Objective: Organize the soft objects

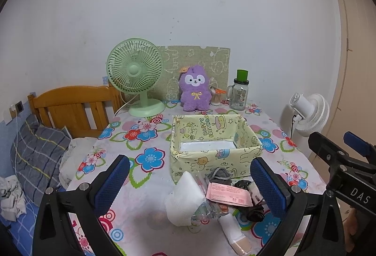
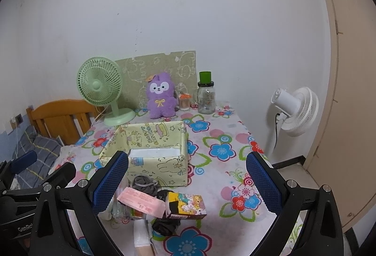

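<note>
Apparently both the left gripper [image 1: 189, 182] and right gripper [image 2: 188, 177] hover spread wide, empty. Soft items [image 1: 183, 199] lie near the box [image 1: 211, 138]; pinch white bundle centrally, lift clear over the rim.

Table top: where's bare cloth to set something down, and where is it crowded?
Free: the cloth right of the yellow box, toward the white fan, and left of it, below the green fan. Crowded: the pile of socks and packets in front of the box, and the back edge around the purple plush and jar.
</note>
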Demonstrator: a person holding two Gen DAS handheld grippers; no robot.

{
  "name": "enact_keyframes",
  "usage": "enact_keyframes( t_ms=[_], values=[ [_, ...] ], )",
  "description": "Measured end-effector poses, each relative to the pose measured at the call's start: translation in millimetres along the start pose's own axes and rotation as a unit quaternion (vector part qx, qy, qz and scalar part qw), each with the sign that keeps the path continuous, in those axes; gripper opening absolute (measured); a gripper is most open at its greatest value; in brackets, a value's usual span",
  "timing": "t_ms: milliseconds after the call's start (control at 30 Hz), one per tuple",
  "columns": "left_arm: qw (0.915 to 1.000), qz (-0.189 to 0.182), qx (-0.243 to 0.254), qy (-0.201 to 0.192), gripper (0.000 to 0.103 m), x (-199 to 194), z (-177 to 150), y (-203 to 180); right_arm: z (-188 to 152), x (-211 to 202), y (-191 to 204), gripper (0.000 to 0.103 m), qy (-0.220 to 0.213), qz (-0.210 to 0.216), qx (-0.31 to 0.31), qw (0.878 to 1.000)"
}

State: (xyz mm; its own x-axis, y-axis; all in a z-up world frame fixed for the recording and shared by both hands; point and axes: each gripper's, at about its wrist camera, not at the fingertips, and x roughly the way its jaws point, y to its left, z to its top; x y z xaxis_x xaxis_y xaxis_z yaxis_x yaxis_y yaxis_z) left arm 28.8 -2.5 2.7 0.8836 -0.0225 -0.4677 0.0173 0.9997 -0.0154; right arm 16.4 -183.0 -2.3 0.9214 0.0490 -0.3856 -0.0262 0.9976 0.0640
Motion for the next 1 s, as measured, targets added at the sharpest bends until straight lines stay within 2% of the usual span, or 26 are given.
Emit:
enact_keyframes(
  t_ms=[367,1000],
  values=[
    [1.0,0.002,0.004,-0.004,0.103,6.5,1.3,-4.5,4.1,1.2,5.6,0.101,-0.008,0.019,-0.011,1.0],
    [0.9999,-0.008,-0.006,-0.004,0.103,5.0,-0.5,-4.1,4.7,0.8,11.4,0.101,-0.005,0.026,-0.01,1.0]
  ],
)
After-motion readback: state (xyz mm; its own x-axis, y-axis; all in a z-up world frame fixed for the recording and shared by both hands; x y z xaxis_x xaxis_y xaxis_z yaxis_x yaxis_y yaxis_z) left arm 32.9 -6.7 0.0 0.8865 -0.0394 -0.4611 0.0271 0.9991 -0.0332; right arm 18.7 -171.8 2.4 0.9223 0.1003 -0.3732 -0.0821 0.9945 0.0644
